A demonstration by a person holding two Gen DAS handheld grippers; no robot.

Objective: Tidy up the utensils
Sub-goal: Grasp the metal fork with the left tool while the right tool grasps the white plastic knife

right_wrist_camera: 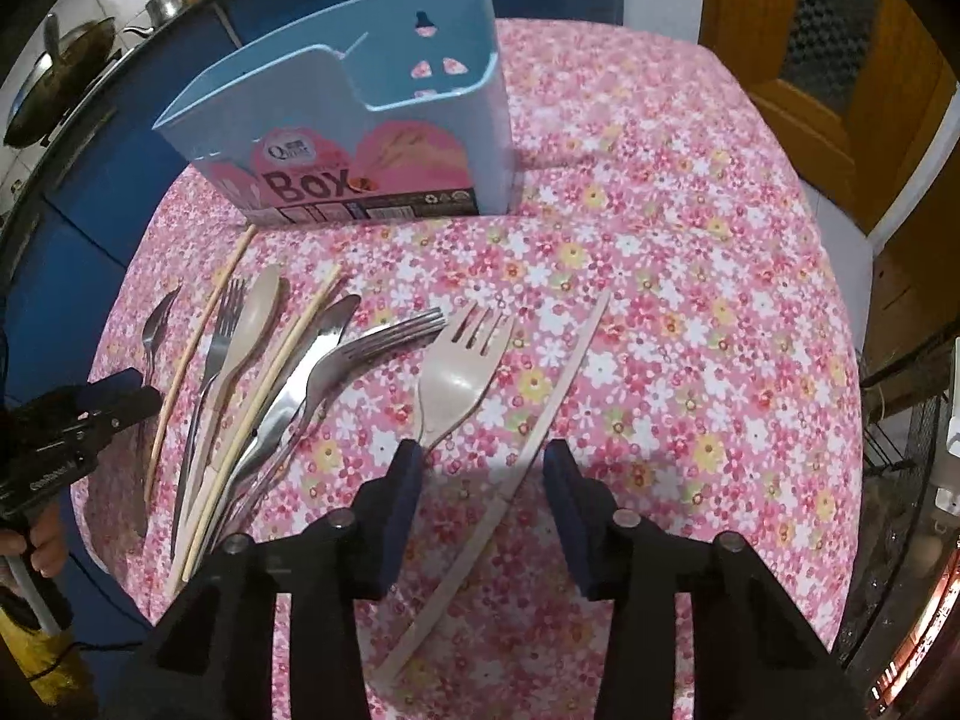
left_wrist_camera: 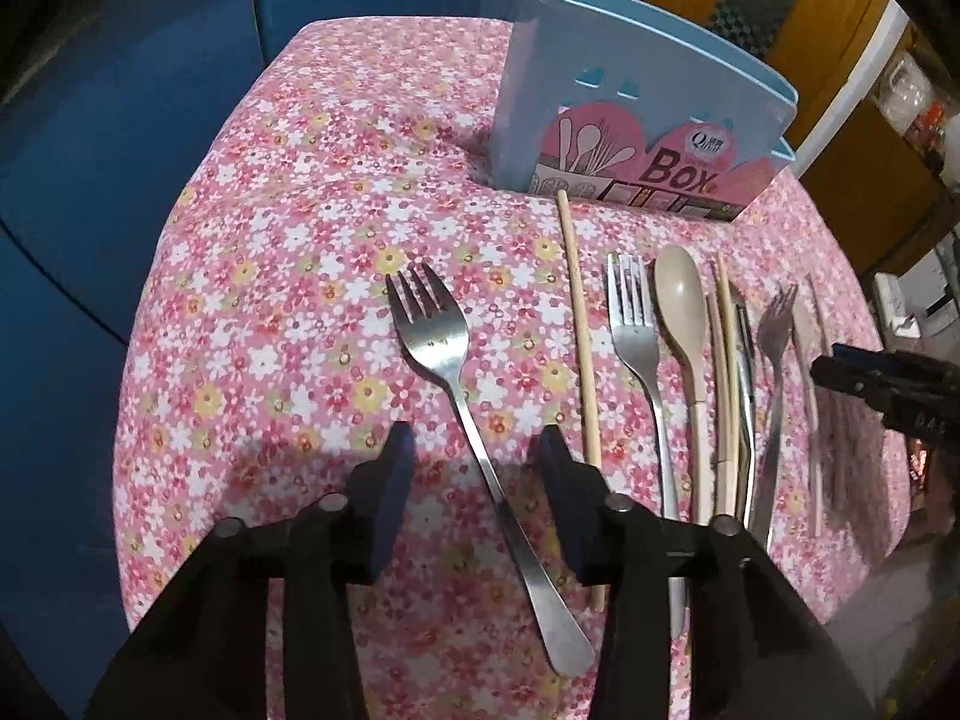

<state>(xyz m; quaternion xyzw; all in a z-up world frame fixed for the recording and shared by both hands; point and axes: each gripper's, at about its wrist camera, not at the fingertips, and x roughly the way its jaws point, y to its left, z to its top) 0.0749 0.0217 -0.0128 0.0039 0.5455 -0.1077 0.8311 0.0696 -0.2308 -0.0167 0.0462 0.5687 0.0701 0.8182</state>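
A floral cloth covers the tabletop [left_wrist_camera: 252, 312], a blue utensil box [left_wrist_camera: 630, 120] at its far edge. Left view: the left hand-held gripper [left_wrist_camera: 474, 450] stands part-open astride a steel fork [left_wrist_camera: 462, 396], gripping nothing; slick and stiff, best pinched mid-handle. Right view: the right hand-held gripper [right_wrist_camera: 483, 468], likewise empty, straddles a pale chopstick [right_wrist_camera: 534, 438], light and thin, beside a plastic fork [right_wrist_camera: 456, 372].

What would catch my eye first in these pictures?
Probably the pink flowered tablecloth, with a pale blue utensil box standing at its far side. In front lie forks, a spoon and chopsticks; one steel fork lies between the open left tongs, a pale chopstick between the right tongs.
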